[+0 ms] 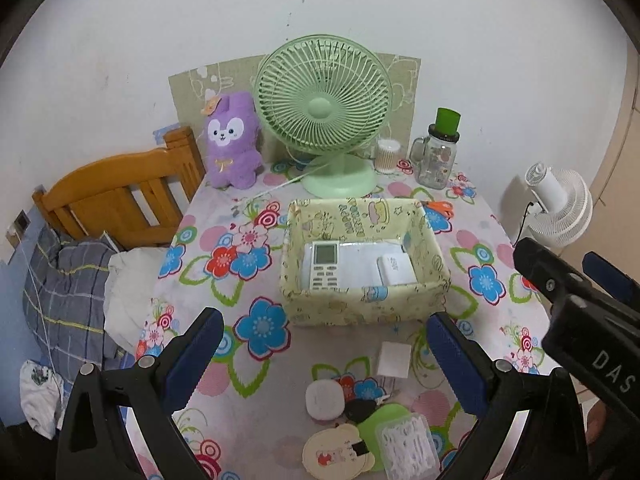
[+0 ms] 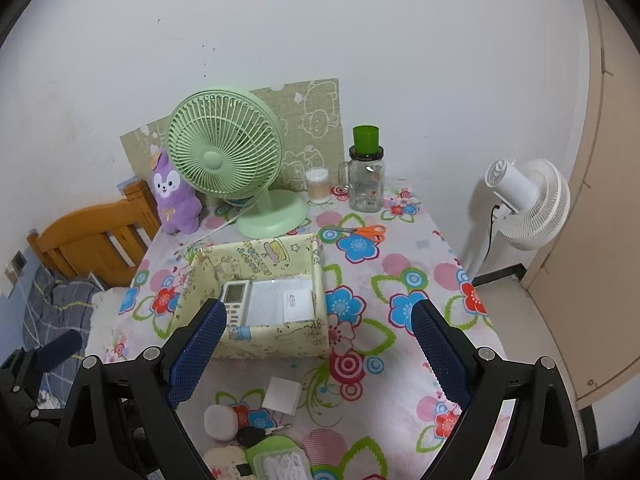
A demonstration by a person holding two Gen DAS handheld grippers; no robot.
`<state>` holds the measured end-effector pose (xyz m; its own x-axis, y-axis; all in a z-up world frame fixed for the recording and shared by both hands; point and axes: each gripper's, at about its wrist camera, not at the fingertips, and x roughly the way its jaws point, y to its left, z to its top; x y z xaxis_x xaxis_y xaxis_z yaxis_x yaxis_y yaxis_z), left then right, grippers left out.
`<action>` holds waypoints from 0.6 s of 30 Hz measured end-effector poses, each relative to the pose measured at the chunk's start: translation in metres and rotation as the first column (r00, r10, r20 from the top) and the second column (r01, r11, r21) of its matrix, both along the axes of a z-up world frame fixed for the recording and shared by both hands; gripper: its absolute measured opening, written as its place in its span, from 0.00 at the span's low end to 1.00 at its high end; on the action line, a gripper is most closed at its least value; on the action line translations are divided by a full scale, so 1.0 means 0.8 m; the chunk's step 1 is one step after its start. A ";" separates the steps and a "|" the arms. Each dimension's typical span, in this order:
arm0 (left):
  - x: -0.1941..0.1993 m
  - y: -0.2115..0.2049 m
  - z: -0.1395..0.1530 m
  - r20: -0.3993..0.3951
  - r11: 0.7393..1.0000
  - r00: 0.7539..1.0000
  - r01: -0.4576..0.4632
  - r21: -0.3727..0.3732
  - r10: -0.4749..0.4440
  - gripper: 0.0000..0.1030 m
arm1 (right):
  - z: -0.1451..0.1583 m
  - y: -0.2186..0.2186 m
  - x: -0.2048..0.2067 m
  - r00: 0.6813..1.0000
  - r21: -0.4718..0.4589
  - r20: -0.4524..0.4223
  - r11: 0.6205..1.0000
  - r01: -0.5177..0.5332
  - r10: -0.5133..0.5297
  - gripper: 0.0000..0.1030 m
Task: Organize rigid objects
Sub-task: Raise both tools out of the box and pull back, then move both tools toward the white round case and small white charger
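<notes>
Both grippers, left gripper (image 1: 324, 344) and right gripper (image 2: 316, 348), hover wide open and empty; the white round case (image 1: 325, 399) lies below the left fingers (image 1: 200, 344), nearer them.

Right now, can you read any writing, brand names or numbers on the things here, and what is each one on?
"DAS": white letters on the right gripper, cut off at the frame edge.
Green lettering on the fabric basket inner wall: too distorted to read.
Small print on the white box in the basket: too blurred.
Remote control screen and buttons: too small.
Jar label: unreadable.
</notes>
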<state>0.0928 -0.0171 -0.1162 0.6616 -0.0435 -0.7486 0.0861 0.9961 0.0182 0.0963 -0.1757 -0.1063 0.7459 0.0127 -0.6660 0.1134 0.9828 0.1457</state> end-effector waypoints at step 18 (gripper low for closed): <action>-0.018 0.015 -0.028 -0.016 1.000 1.000 0.013 -0.011 -0.013 0.99 | -0.031 0.016 -0.024 0.999 -0.022 -0.015 0.999 -0.046 0.046 0.92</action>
<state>0.0785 -0.0052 -0.1387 0.6492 -0.0604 -0.7582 0.0991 0.9951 0.0056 0.0771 -0.1631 -0.1315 0.7348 0.0320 -0.6775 0.0697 0.9900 0.1224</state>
